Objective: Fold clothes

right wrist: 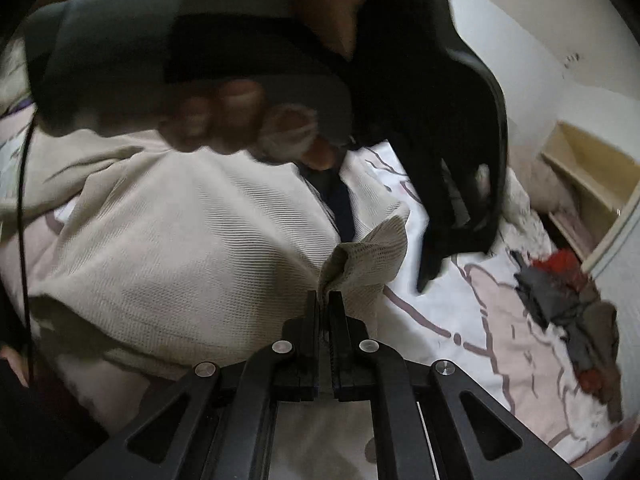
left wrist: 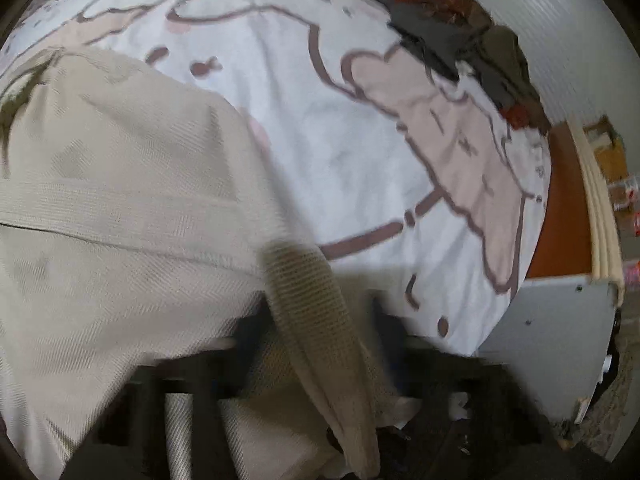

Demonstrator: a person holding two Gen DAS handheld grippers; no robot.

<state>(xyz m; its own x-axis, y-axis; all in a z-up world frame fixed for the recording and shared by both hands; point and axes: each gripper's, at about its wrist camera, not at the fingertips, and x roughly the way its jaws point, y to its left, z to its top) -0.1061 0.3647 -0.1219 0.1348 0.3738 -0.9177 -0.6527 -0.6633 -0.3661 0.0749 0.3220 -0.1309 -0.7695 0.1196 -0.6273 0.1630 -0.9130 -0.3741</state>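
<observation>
Lying across the whole scene is the bedsheet [left wrist: 340, 128], white with pink and brown cartoon outlines, and it is filling most of both views. Sprawling over the sheet is the beige garment [left wrist: 120, 200], a ribbed knit piece covering the left half of the left wrist view and bunching up in the middle of the right wrist view [right wrist: 192, 240]. A ribbed band of it is draping down over the left gripper [left wrist: 316, 320], whose dark frame is showing blurred at the bottom of the left wrist view; whether its jaws are clenched on the cloth is not something that can be told there. In the right wrist view the same left gripper [right wrist: 460, 184] is hanging as a dark blurred shape above the sheet, with the person's hand [right wrist: 240, 112] wrapping its grey handle.

The clothes pile [right wrist: 568, 300], red, grey and olive, is sitting on the sheet well apart from the garment, near the bed's edge by the wooden shelf [right wrist: 592, 184].

The right gripper [right wrist: 325, 300] is pinching a raised corner of the beige garment, jaws nearly together with the fabric poking up between them.
</observation>
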